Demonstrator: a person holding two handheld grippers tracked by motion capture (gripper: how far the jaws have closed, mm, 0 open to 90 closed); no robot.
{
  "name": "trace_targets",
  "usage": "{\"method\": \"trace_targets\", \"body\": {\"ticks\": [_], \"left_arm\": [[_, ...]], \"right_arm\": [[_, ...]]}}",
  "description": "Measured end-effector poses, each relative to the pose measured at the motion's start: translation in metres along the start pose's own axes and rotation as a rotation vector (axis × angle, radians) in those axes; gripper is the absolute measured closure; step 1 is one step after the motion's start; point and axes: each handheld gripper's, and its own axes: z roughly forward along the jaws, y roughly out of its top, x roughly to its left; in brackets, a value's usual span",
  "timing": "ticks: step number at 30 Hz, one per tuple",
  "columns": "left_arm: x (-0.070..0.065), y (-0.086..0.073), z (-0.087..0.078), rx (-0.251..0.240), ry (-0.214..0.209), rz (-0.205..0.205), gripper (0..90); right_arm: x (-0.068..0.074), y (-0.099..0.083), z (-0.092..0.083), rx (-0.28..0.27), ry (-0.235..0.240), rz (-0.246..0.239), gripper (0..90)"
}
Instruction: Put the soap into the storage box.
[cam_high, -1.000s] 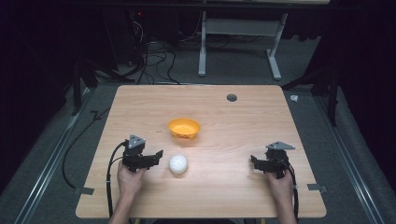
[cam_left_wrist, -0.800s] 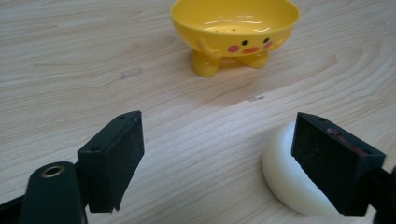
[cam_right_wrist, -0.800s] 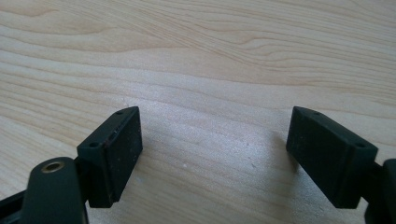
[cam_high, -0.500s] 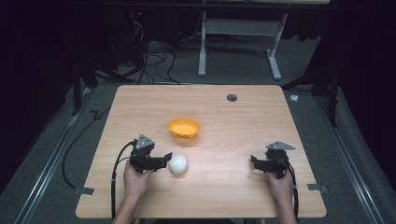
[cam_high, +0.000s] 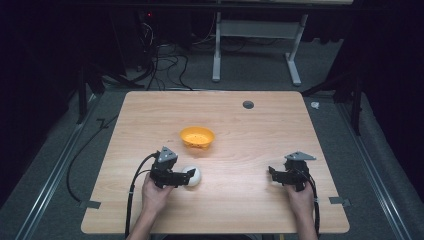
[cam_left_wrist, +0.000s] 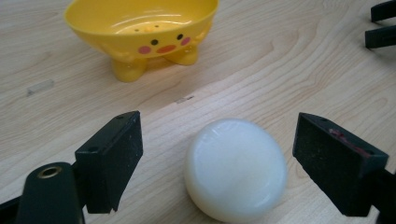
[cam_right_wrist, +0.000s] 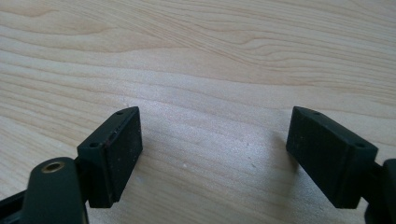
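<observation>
A white round bar of soap lies on the wooden table, in front of a yellow duck-faced dish that holds nothing. My left gripper is open, with one jaw on each side of the soap and a gap on both sides. At the table's right, my right gripper is open over bare wood and points left. Its jaw tips appear far off in the left gripper view.
A dark round grommet sits near the table's far edge. Cables trail from both grippers over the near edge. Beyond the table, a white desk frame and loose cables rest on the grey floor.
My left gripper has moved right along the table until its open jaws flank the soap. The right gripper, soap and dish have stayed put.
</observation>
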Motion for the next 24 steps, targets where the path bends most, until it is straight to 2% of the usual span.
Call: {"method": "trace_targets", "body": {"ticks": [6, 10, 24], "left_arm": [[-0.008, -0.002, 0.007, 0.019, -0.002, 0.022, 15.9], [-0.015, -0.004, 0.013, 0.048, 0.013, 0.059, 15.4], [-0.02, -0.011, 0.025, 0.081, 0.025, 0.065, 15.1]], "right_arm": [[0.0, 0.0, 0.0, 0.0, 0.0, 0.0, 19.3], [0.0, 0.0, 0.0, 0.0, 0.0, 0.0, 19.4], [0.0, 0.0, 0.0, 0.0, 0.0, -0.001, 19.3]]}}
